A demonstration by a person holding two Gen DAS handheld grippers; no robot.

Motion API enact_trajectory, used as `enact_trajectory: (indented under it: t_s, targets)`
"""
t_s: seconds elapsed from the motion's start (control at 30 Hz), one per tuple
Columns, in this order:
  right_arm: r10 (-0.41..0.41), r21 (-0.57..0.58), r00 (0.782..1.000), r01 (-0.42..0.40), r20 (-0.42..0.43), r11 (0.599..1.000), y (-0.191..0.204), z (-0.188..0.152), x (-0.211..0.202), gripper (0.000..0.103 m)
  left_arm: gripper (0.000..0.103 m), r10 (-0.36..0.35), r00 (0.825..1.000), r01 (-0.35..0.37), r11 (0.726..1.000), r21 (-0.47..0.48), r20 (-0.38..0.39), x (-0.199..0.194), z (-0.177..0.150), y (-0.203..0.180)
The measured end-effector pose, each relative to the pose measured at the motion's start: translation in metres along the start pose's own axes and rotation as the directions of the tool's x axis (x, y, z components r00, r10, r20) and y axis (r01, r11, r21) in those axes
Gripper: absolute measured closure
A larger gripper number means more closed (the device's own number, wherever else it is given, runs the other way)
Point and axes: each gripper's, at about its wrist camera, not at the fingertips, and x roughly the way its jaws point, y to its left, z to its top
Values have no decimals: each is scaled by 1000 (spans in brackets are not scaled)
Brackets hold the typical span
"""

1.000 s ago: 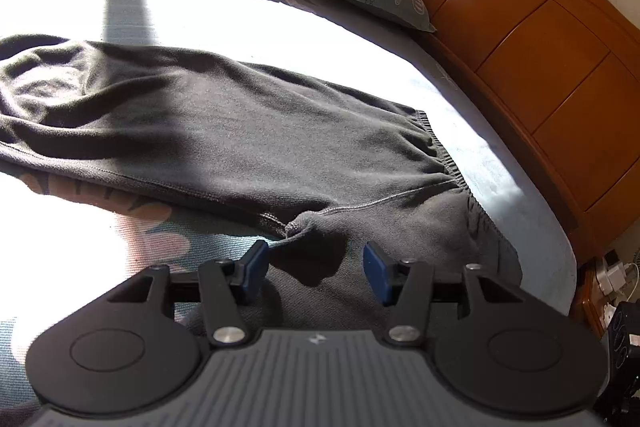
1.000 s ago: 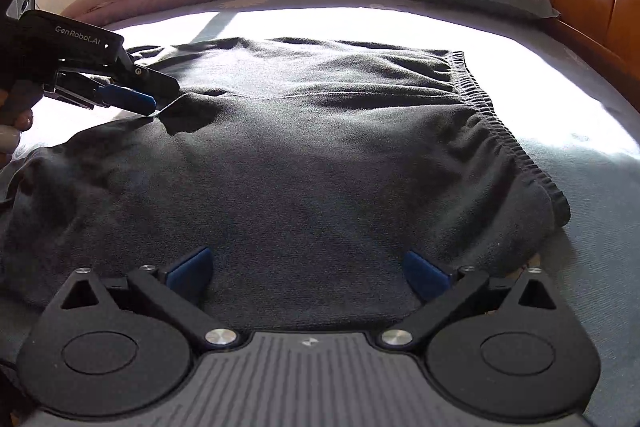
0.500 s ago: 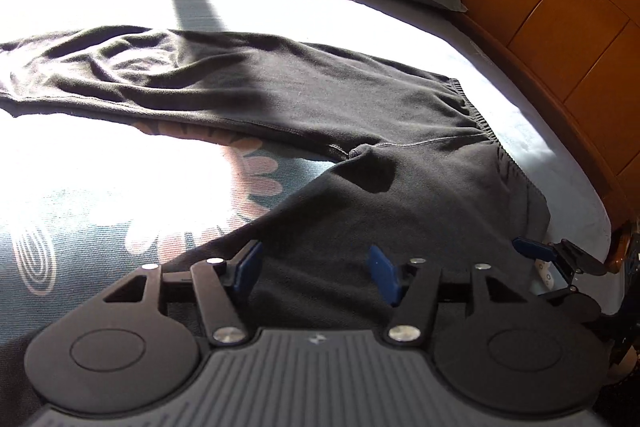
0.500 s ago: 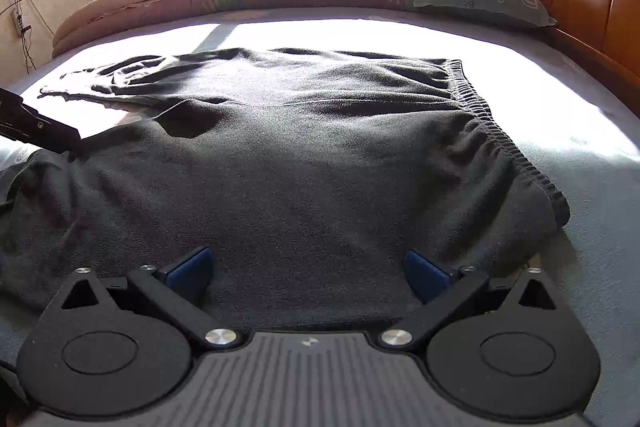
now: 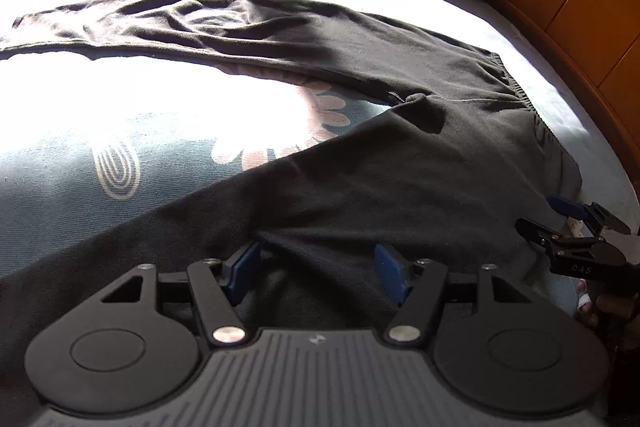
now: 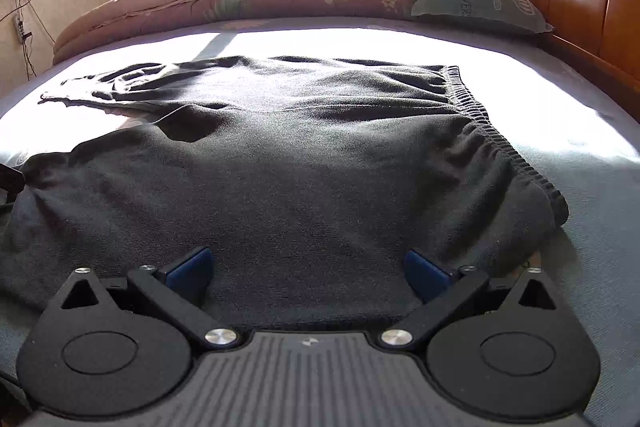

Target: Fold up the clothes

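Black trousers (image 5: 360, 187) spread flat on the bed (image 5: 100, 187), legs splayed in a V: far leg (image 5: 180, 23) stretched toward the far left in bright sun, near leg (image 5: 200, 227) running to the near left and passing under the left hand-held gripper (image 5: 316, 275). Released, that one, jaws just opened wider, blue pads (image 5: 244, 265) standing apart above a low ridge of cloth and pressing on nothing; pitched steeply down at the leg. Probably a lengthwise fold in hand, near leg over far leg (a judgement, not a thing seen). To do it well: drop onto the near edge of the leg, pinch both layers rather than the top one alone, lift only enough to clear the bed, and carry across as far as inseam on inseam, smoothing the bump at the crotch (image 5: 416, 103) on the way. Further right, the ribbed waistband (image 6: 492, 135), facing the wooden headboard (image 5: 580, 7). Right hand-held gripper (image 6: 308, 267) low over the waist end at the near right, tilted down more gently, likewise released, pads spread wide over the cloth and gripping nothing; best closed on the near waistband corner and moved in step with the left, to avoid a twisted seat. Risk: thick knit slipping out of a shallow bite.
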Motion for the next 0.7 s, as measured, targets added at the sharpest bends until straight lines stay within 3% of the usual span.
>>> enact_trajectory:
  t_s: [0.13,0.3,0.47,0.7]
  targets:
    - [-2,-1,1000,2,9,1000,0,-2,0,0,38,12,1000,-11,999,-39,14,-14,-20,16]
    - [-7,-2,1000,7,17,1000,1,-3,-1,0,38,47,998,-45,997,-64,35,-30,-22,28]
    - [-12,2,1000,12,17,1000,1,-4,-1,0,36,78,997,-80,993,-88,-27,-24,-26,34]
    - [-20,-1,1000,20,4,1000,3,-2,-3,0,35,45,997,-44,999,-16,64,-41,19,24]
